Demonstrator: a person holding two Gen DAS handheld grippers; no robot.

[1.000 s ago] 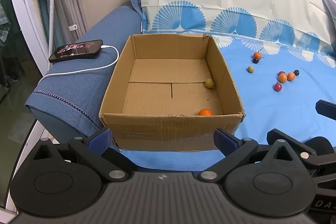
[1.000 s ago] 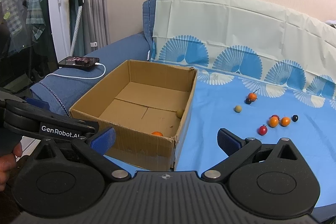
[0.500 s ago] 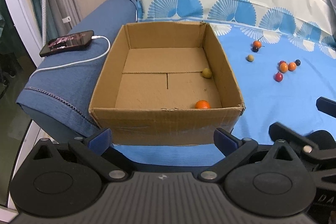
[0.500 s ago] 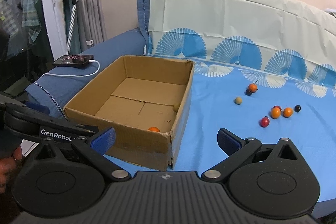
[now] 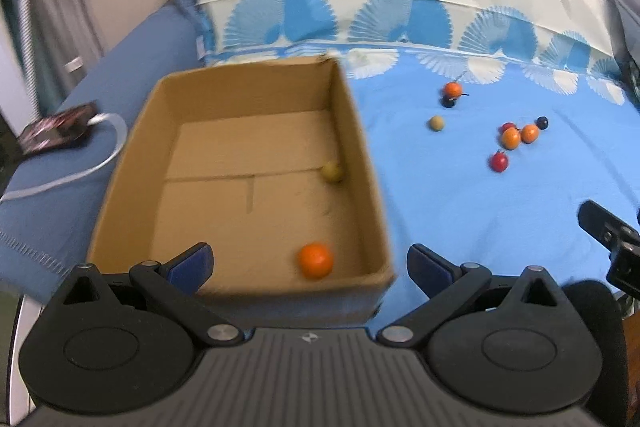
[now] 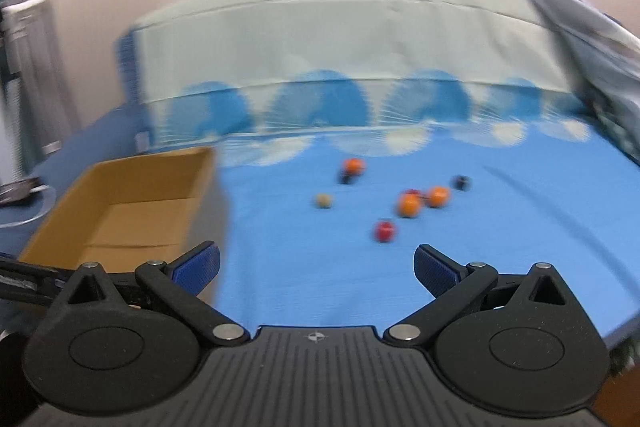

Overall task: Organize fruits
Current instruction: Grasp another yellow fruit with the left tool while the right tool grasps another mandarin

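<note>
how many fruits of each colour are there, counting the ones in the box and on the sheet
orange round fruits: 4 (1 in the brown cardboard box, 3 on the blue patterned sheet)
yellowish-tan round fruits: 2 (1 in the box, 1 on the sheet)
red round fruits: 2, on the sheet
small dark round fruits: 2, on the sheet
total: 10

Two fruits (image 5: pixel 315 260) in one box (image 5: pixel 372 187), seven fruits (image 5: pixel 511 138) outside.

The room is softly and evenly lit, with only faint shadows and no glare. The right wrist view is badly smeared by motion, the cardboard box (image 6: pixel 120 203) and small fruits (image 6: pixel 408 205) fuzzy; the left view blurs less. Fisheye bending curves the edges and darkens the corners.
</note>
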